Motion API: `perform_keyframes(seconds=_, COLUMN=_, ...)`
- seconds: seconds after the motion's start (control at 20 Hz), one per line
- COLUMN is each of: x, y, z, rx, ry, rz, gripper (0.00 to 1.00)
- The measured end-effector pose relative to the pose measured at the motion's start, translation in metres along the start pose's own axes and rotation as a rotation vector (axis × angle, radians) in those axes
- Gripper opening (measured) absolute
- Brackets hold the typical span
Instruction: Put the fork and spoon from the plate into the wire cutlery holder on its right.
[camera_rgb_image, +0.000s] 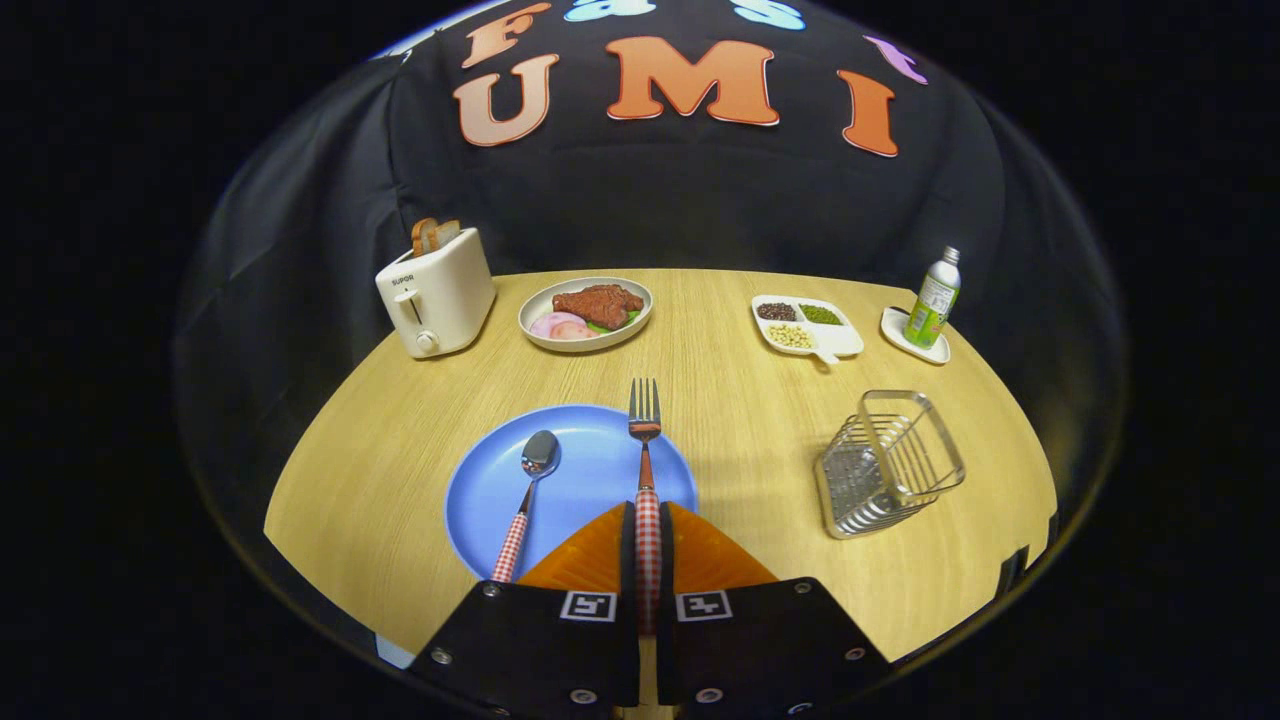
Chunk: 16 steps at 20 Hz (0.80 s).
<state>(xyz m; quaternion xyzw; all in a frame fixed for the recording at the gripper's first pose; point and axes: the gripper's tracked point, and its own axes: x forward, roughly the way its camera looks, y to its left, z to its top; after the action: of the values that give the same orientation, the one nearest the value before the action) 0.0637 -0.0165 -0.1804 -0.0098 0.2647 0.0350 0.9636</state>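
The gripper (648, 520) has orange fingers (700, 550) on a black body with black-and-white square markers, and its jaws are closed on the red-and-white checked handle of the silver fork (644, 420); the spoon (530, 480) has the same checked handle and a silver bowl, lying on a blue plate (580, 450). The table (740, 400) is pale wood-grain, the holder (885, 462) silver wire, the toaster (437, 290) cream with brown toast. A grey-rimmed dish (530, 322) carries brown meat, pink slices and a green leaf, a white tray (845, 342) holds dark, green and yellowish beans, and the bottle (934, 298) is green and white on a white saucer (893, 328)
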Motion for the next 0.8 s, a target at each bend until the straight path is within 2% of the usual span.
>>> perform_keyframes(seconds=0.4, x=-0.057, y=-0.092, z=0.042, rx=-0.105, ry=0.089, rz=-0.049, gripper=0.07)
perform_keyframes(seconds=0.65, x=-0.072, y=-0.142, z=0.039, rx=-0.154, ry=0.247, rz=-0.078, gripper=0.08)
perform_keyframes(seconds=0.8, x=-0.073, y=-0.158, z=0.028, rx=-0.152, ry=0.357, rz=-0.065, gripper=0.07)
